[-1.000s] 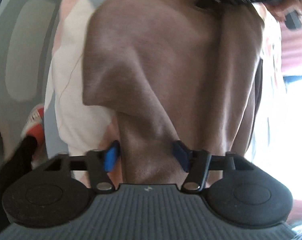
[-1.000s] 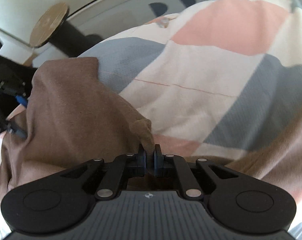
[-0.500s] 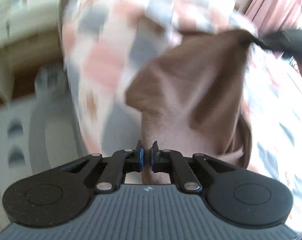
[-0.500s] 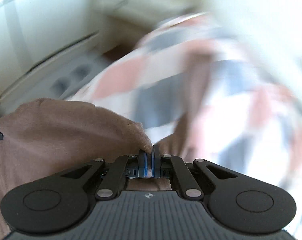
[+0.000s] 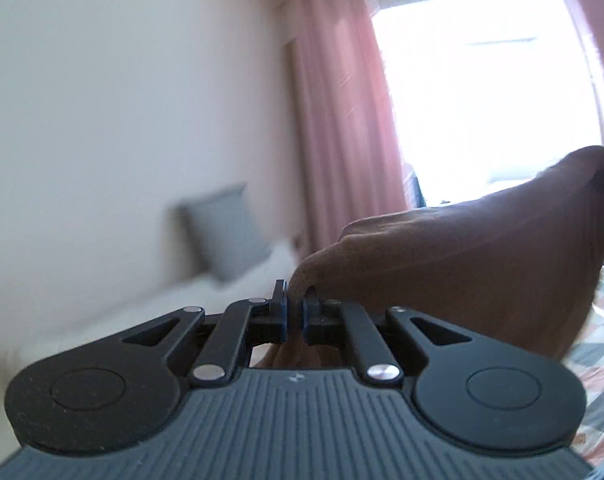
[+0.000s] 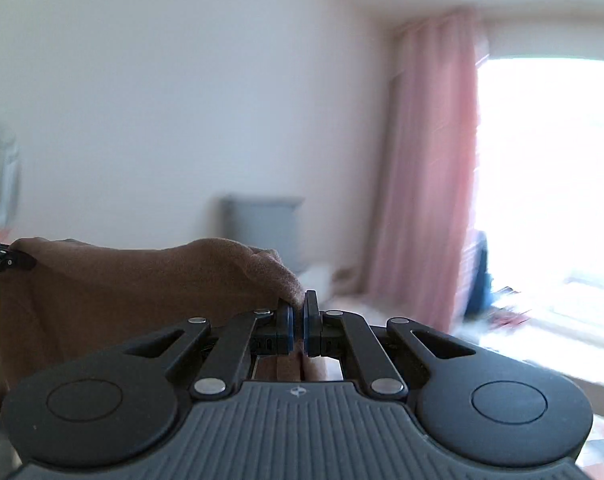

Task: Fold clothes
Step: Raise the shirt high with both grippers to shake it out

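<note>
Curtain [image 6: 425, 168] pink beside window [image 6: 549, 168]; pillow [image 5: 226, 232] grey.

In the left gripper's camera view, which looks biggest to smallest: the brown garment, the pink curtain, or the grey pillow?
1. Brown garment, though it hangs nearest the camera, so its size is exaggerated.
2. Pink curtain.
3. Grey pillow, blurred and farthest away.

Both grippers raised and pointing level across the room, left gripper [image 5: 295, 307] with jaws pinched tight on brown garment [image 5: 481, 264], right gripper [image 6: 298, 310] likewise clamped on its other corner
</note>
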Tool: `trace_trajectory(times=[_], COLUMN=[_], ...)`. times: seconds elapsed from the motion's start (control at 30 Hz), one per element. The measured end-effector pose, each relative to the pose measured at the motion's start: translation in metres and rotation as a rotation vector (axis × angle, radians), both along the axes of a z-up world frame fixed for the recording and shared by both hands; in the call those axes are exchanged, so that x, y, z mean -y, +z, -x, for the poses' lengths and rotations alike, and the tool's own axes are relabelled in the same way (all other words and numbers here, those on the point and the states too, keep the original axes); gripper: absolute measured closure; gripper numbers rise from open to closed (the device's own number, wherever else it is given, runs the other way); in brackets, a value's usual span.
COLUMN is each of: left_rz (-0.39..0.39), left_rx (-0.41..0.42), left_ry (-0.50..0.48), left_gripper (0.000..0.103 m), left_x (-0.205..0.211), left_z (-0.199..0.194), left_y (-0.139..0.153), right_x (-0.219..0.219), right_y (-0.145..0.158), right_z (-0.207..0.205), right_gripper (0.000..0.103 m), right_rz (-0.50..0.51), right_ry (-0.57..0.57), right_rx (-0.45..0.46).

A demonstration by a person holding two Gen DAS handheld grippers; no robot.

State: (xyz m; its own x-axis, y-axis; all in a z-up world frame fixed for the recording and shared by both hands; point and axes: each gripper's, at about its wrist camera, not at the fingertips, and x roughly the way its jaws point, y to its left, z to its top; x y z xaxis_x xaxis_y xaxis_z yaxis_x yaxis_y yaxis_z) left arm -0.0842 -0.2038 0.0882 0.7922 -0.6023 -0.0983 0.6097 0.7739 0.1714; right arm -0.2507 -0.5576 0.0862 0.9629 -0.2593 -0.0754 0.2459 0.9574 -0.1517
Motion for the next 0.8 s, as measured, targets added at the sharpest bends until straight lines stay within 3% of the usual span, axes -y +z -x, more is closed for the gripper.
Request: trace_trajectory(times=[0.23,0.43,0.57,0.73,0.8], left_rz=[0.029,-0.004,-0.004,-0.025,-0.046], left_rx=[0.022,0.012,0.033,0.015,0.019], left_ry=[-0.188,-0.3,-0.357,-0.416,-0.434], left_gripper=[0.097,0.096,0.096,0.096,0.096], left_x=[0.004,0.003,-0.005,0.015,0.04], left_z=[0.009,0.035,0.053,0.066,0.07], left_y=[0.013,0.012,0.019,0.035,0.041], right_x=[-0.021,-0.045,-0.085,-0.104,-0.102], right_y=[0.042,0.032,0.018,0.024,0.033], right_z=[0.062,0.108,0.14,0.181,0.195], right_gripper=[0.1,0.1,0.1,0.1,0.1], right_rz=[0.065,0.01,-0.014,-0.026,-0.016], right_ry=[-0.225,-0.353,-0.405,-0.459,-0.466], right_rx=[0.045,-0.006,-0.032,-0.035,-0.042])
